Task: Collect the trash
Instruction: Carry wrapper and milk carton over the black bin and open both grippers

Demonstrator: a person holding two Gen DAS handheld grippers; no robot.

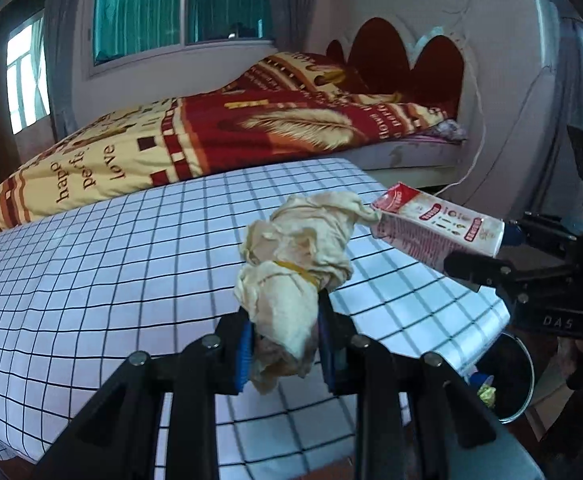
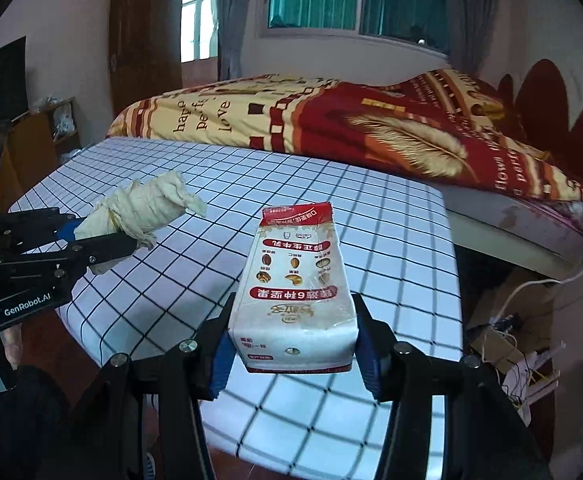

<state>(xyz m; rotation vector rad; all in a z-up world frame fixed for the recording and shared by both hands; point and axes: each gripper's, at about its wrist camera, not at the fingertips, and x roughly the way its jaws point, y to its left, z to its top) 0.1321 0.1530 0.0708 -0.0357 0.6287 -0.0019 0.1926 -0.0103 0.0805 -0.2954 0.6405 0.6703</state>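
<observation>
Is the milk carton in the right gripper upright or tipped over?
Tipped. The milk carton is clamped in the right gripper by its base, its red top pointing away over the checked table.

Home bedroom: a bed (image 1: pixel 219 136) is sitting under a red-and-yellow quilt (image 2: pixel 331 120), a scalloped headboard (image 1: pixel 407 64) is backing it, teal-curtained windows (image 1: pixel 179 4) are showing behind (checked tablecloth (image 2: pixel 219 208) in front).
</observation>
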